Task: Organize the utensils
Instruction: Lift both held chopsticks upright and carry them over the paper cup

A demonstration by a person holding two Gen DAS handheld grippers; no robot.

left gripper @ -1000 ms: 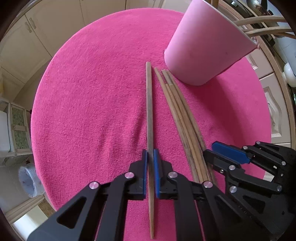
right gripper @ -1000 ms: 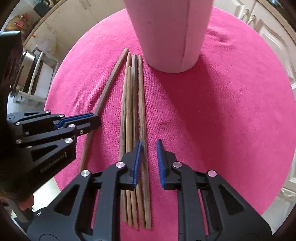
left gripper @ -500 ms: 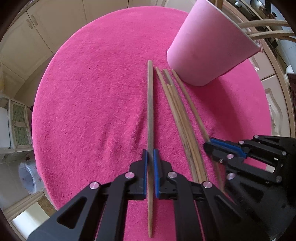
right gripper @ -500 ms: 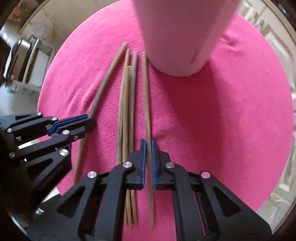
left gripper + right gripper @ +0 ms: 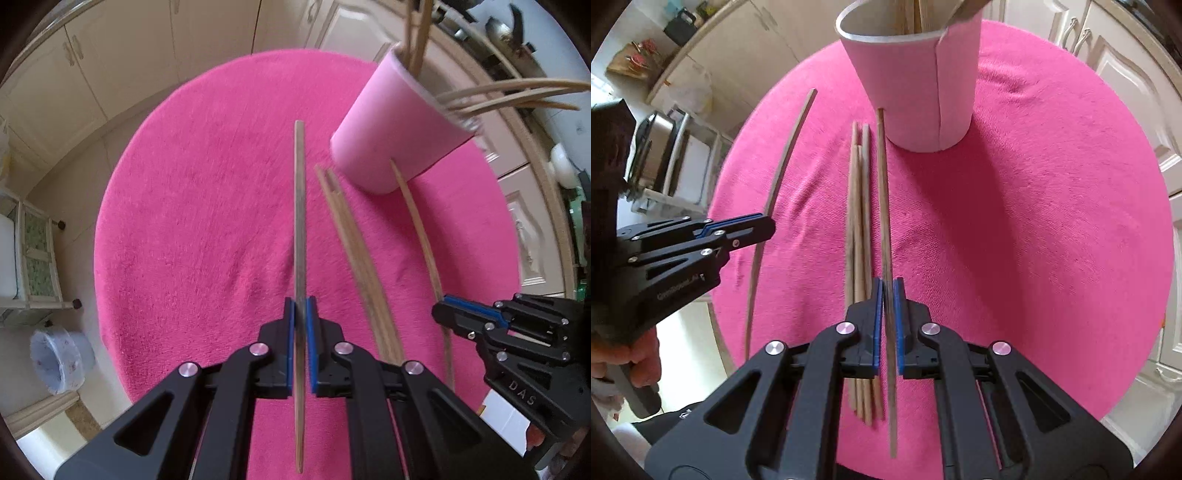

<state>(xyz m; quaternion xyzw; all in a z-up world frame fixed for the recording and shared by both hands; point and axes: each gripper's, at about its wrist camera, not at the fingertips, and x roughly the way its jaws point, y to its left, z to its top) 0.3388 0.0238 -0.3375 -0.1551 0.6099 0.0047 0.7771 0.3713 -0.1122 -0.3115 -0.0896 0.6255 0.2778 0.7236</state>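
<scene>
Left wrist view: the left hand-held gripper (image 5: 300, 325) pinches a slim, straight, brown wooden chopstick (image 5: 300, 206) above the pink cloth (image 5: 192, 229). Loose chopsticks (image 5: 354, 251) lie right of it, near the pink cup (image 5: 391, 140).

Right wrist view: the right hand-held gripper (image 5: 886, 314) is closed on another thin brown chopstick (image 5: 883, 192), its tip near the cup's base. Three paler sticks lie just beside it.

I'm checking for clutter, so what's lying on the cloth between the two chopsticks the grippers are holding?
A loose bundle of chopsticks lies there, between the left chopstick and the right chopstick; the right wrist view shows it best.
</scene>
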